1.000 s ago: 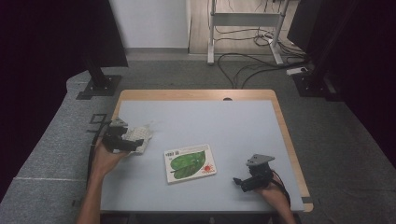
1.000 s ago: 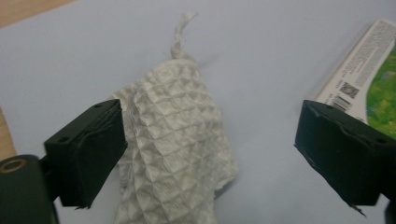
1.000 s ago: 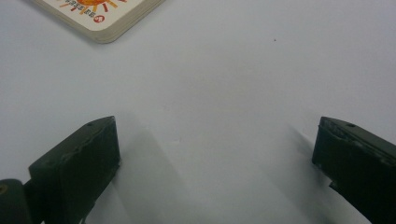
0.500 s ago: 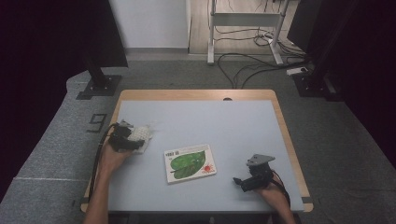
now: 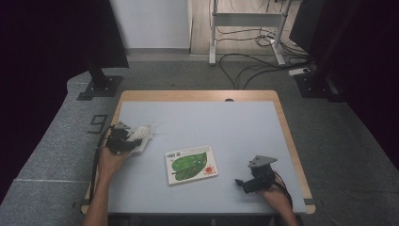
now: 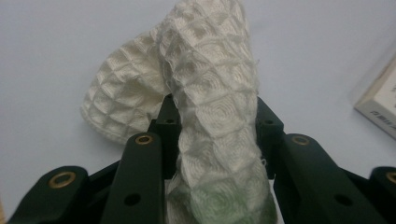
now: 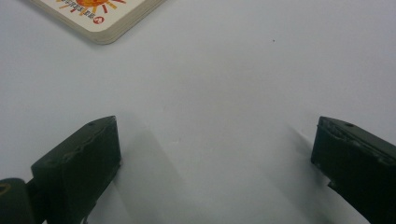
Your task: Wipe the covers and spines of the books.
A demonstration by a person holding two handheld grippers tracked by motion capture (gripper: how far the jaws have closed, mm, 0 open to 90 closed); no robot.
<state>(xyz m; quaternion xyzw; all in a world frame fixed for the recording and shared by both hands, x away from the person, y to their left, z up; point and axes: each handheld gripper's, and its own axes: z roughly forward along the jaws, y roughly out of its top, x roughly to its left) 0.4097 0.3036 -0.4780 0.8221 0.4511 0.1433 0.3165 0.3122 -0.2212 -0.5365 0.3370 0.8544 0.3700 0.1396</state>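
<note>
- At the table's nine o'clock edge, the left gripper (image 5: 126, 141) had just been closing its black jaws, and they were clamped on a white waffle-weave cloth (image 6: 205, 116).
- In the left gripper view the bunched cloth rose between the jaws, one fold spilling off toward ten o'clock onto the pale blue-grey tabletop (image 5: 211, 122).
- From above, the cloth (image 5: 141, 134) lay near the table's left edge, partly under the gripper.
- A green-covered picture book with an orange sun (image 5: 191, 164) lay flat near the middle, apart from both grippers.
- At about five o'clock the right gripper (image 5: 241, 183) rested on the table, jaws spread wide with bare tabletop between them, the book's corner (image 7: 100, 18) ahead at eleven o'clock.
</note>
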